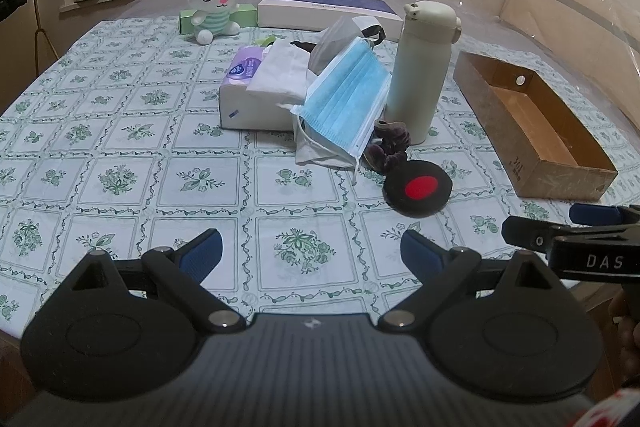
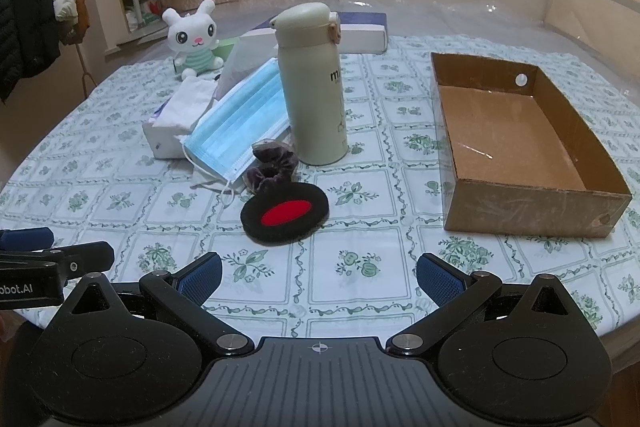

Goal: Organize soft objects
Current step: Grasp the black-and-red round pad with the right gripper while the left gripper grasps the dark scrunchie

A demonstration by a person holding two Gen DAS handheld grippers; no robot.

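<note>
A black round pad with a red spot [image 1: 418,191] [image 2: 285,213] lies on the patterned tablecloth. Behind it sit a dark purple scrunchie [image 1: 388,145] [image 2: 273,165], a blue face mask [image 1: 346,99] [image 2: 240,125], a tissue pack [image 1: 256,95] [image 2: 176,119] and a white bunny plush [image 1: 214,1] [image 2: 194,39]. An empty cardboard box [image 1: 560,171] [image 2: 532,211] stands at the right. My left gripper [image 1: 310,247] is open over the near table. My right gripper [image 2: 318,277] is open, in front of the pad.
A tall cream flask [image 1: 422,67] [image 2: 312,83] stands upright beside the mask. A white and blue flat box [image 1: 328,9] [image 2: 360,31] and a green box [image 1: 244,15] lie at the back. The table edge is near both grippers. A coat rack [image 2: 36,7] stands left.
</note>
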